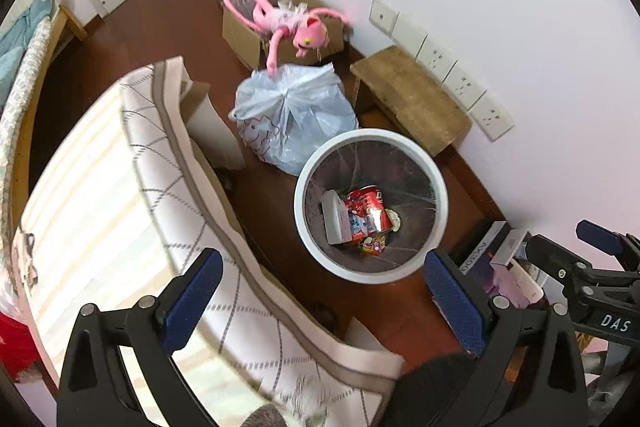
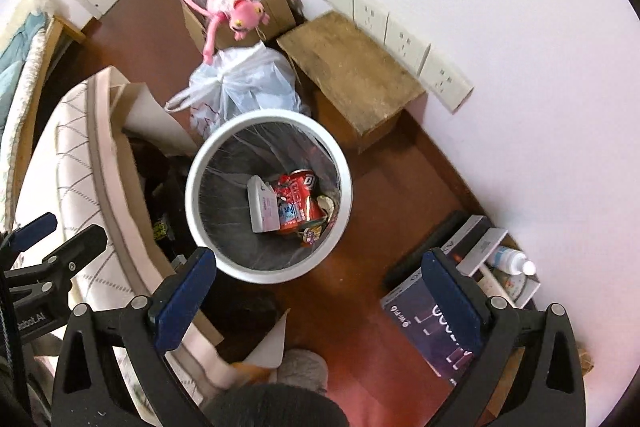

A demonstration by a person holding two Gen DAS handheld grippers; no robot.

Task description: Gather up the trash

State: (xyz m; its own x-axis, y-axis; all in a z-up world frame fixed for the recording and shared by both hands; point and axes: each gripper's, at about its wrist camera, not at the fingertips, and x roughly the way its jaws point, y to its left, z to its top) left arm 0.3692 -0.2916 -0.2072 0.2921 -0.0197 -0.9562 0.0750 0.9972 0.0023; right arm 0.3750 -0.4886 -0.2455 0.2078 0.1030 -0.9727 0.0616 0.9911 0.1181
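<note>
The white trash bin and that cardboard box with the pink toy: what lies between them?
A tied, pale blue plastic bag sits on the floor between the white trash bin and the cardboard box holding the pink plush toy. Both wrist views show it.

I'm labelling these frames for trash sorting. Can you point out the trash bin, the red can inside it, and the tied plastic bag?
trash bin (image 1: 434, 173): left wrist view, white rim.
red can (image 2: 306, 183): right wrist view, its side.
plastic bag (image 1: 296, 107): left wrist view, bulging middle.
</note>
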